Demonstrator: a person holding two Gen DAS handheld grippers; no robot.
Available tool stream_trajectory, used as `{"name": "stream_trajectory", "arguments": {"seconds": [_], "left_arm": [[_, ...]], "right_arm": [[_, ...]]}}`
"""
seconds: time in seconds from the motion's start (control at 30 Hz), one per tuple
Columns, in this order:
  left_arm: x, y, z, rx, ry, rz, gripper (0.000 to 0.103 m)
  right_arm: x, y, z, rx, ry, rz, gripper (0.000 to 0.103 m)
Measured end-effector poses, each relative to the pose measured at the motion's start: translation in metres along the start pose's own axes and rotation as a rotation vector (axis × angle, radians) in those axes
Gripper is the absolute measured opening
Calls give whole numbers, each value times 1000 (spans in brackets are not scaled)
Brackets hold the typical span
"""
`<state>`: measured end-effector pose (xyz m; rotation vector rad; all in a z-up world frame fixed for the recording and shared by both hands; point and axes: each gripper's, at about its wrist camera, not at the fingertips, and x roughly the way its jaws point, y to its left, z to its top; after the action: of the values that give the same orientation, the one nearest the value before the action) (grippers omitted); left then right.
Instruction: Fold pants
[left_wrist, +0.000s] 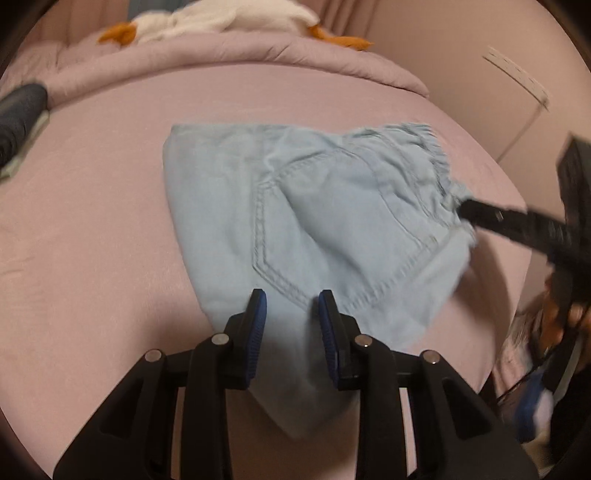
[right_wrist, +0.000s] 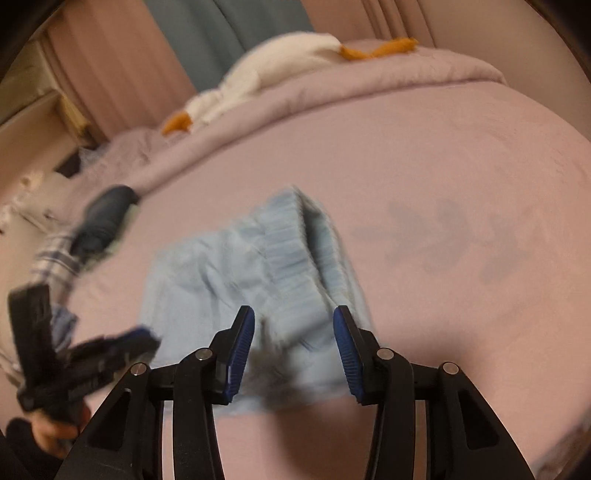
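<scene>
no readable text, labels or numbers anywhere (frames blurred)

Your room light is dim, warm and pinkish, with no glare; both fisheye views bend the bed (left_wrist: 110, 221) hard at the edges and darken in the corners; the right wrist view is smeared by motion, so the pants (right_wrist: 258, 280) look streaked; soft shadows, perhaps cast by the grippers, fall below the fingers (left_wrist: 258, 321).
</scene>
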<state>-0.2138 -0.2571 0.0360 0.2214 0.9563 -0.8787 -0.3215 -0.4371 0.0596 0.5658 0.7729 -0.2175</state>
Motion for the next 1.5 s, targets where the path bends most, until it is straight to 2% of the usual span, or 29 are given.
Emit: {"name": "stream_trajectory", "arguments": {"seconds": [0.07,0.13,0.23,0.4,0.57,0.63,0.83,1.0,1.1,1.13,1.17,1.3,1.4,1.5], "left_arm": [[-8,-4,-5,1,1,-19,27],[-10,-7,-9,2,7,-23,28],[-13,-9,-15,-19,13,-26,28],[-12,-9,-17,-28,18,-16,28],[-13,-8,-19,-40,19,-20,28],[-13,-8,-20,-38,22,-18,28],[-11,-6,-18,-45,29,-23,28],[-12,-5,-18,-51,31,-29,29],[-12,-4,-18,-55,34,-33,30],[-12,-2,-18,-60,36,-40,30],[-14,-1,-17,-69,32,-47,30],[-21,12,-16,-120,17,-43,31],[-27,23,-16,-164,2,-26,34],[-27,27,-15,-180,1,-11,36]], "right_arm": [[-6,1,0,3,-22,-4,46],[-19,11,3,-38,-86,-19,46],[-29,27,7,-103,-139,42,46],[0,50,22,-204,-89,39,46],[51,40,45,-162,50,-27,46],[60,35,44,-151,65,-41,46],[32,40,30,-174,-1,-34,46],[5,47,3,-250,-47,-32,46],[5,46,-14,-326,-4,-83,46],[14,41,-22,-339,54,-109,46],[17,34,-25,-324,70,-92,46],[3,6,-17,-150,44,43,46],[1,3,-12,-148,63,50,46],[-10,5,-6,-149,20,21,46]]}}
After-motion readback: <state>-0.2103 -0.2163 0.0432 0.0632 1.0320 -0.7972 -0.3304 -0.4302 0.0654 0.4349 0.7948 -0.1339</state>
